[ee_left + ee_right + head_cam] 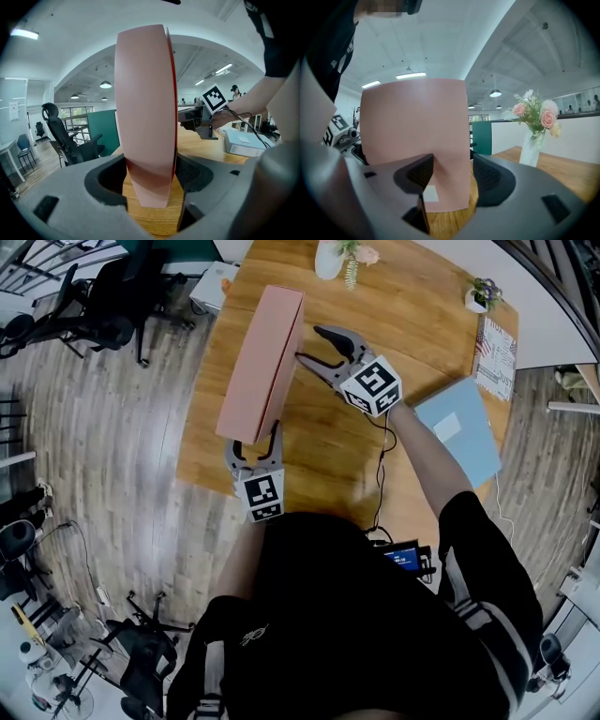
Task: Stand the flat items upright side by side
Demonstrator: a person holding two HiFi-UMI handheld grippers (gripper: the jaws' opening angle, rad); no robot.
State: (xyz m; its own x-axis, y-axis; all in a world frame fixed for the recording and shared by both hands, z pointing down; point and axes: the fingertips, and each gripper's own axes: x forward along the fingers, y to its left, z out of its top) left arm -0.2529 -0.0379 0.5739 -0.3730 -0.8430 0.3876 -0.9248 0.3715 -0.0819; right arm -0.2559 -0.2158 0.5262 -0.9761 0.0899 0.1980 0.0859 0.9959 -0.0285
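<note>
A flat pink box stands upright on its long edge on the wooden table. My left gripper straddles its near end. In the left gripper view both pads press the sides of the pink box, so the left gripper is shut on it. My right gripper is open at the box's right face, further along, with its lower fingertip at or near that face. In the right gripper view the broad pink face fills the view ahead of the right gripper. A flat blue-grey box lies on the table to the right.
A patterned flat item lies near the table's right edge beside a small potted plant. A white vase of flowers stands at the far edge. Office chairs are on the floor to the left. A cable trails from the right gripper.
</note>
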